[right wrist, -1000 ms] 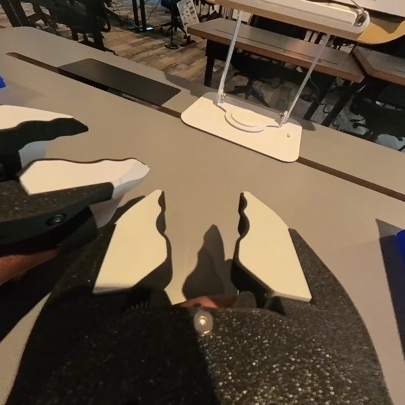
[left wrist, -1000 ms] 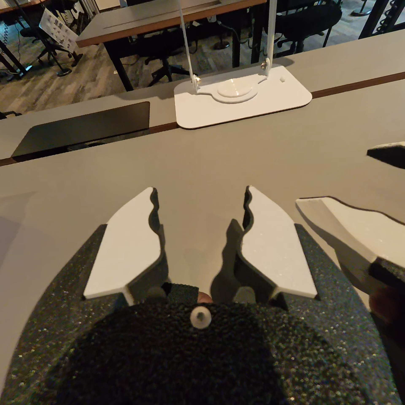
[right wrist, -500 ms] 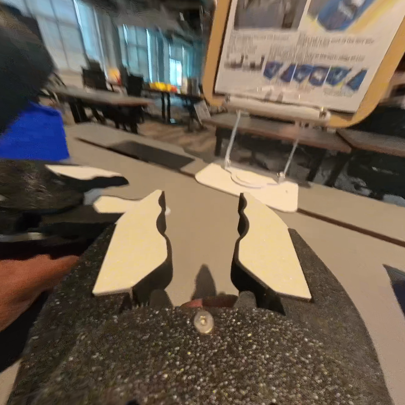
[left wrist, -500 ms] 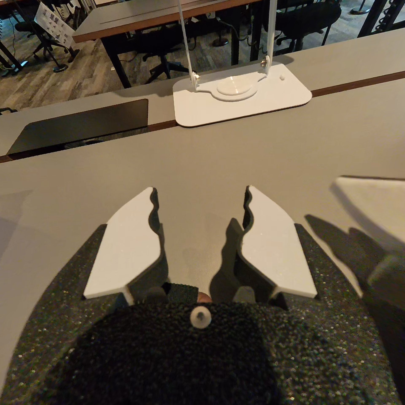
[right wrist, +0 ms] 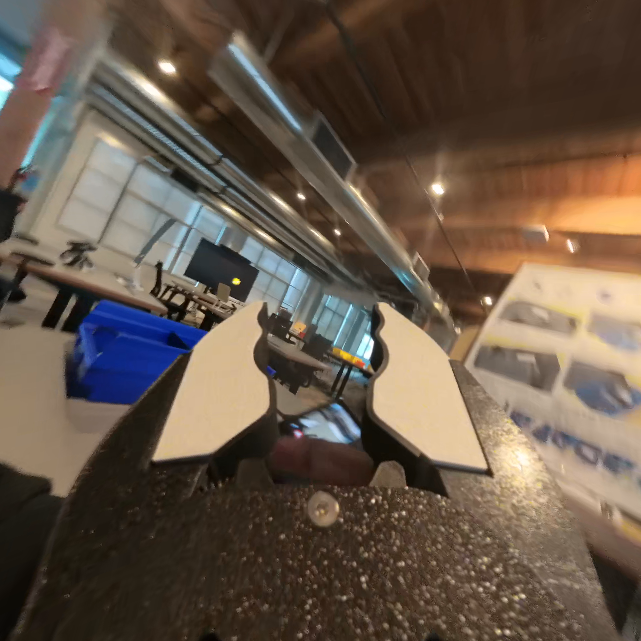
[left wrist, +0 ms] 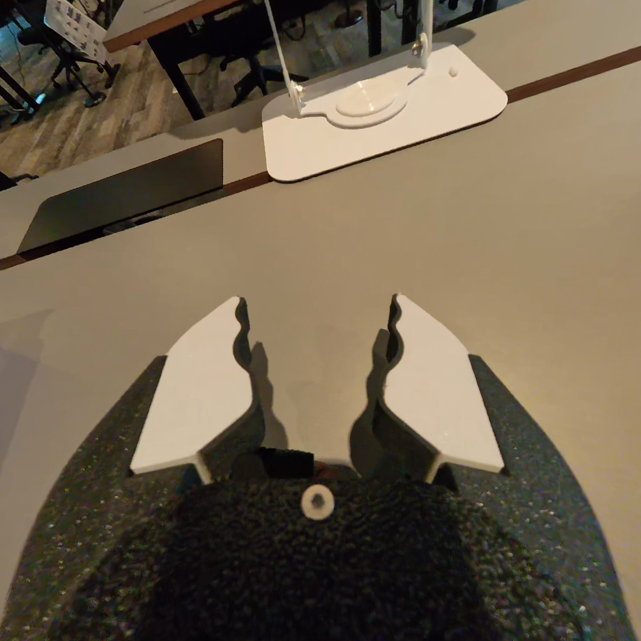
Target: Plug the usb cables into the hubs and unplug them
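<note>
No usb cable and no hub shows in either view. My left gripper is open and empty, low over the grey table, pointing at its far side. My right gripper is open and empty. It is tilted steeply upward, so its view shows the room and ceiling, blurred by motion. The right gripper does not show in the left wrist view.
A white lamp base with two thin rods stands at the table's far edge. A black panel lies to its left. A blue bin sits left of the right gripper. A poster board stands at the right. One gripper's finger ends stand about 25 cm off the other's.
My right gripper has swung up from the table to point at the ceiling and has left the left wrist view. My left gripper has stayed nearly still and open.
</note>
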Demonstrator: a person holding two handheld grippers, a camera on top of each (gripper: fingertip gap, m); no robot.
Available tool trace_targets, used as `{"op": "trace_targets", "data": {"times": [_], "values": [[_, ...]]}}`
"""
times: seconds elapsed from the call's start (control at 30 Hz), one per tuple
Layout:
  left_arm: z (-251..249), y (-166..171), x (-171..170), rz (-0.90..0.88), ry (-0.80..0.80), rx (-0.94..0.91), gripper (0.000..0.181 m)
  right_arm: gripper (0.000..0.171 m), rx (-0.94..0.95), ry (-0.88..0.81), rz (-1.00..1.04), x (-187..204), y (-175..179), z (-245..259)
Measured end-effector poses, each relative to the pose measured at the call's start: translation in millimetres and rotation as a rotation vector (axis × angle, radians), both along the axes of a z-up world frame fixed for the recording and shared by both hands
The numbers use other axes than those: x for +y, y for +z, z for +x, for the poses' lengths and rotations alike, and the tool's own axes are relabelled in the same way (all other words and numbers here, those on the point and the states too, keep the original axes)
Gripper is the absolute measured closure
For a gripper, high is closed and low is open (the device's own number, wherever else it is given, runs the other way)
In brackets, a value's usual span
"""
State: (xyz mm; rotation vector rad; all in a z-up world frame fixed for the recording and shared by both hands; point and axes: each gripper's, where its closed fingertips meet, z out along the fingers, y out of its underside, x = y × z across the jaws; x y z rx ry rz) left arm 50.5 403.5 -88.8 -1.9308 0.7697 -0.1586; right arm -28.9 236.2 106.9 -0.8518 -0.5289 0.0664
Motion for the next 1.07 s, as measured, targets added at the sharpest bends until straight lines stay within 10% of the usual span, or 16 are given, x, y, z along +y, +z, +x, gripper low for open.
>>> {"op": "trace_targets", "data": {"times": [1.07], "values": [[-7,-2,7,0.049,0.072,0.078,0.096,0.11,-0.501,-0.363,-0.134,36,-77,-29]]}}
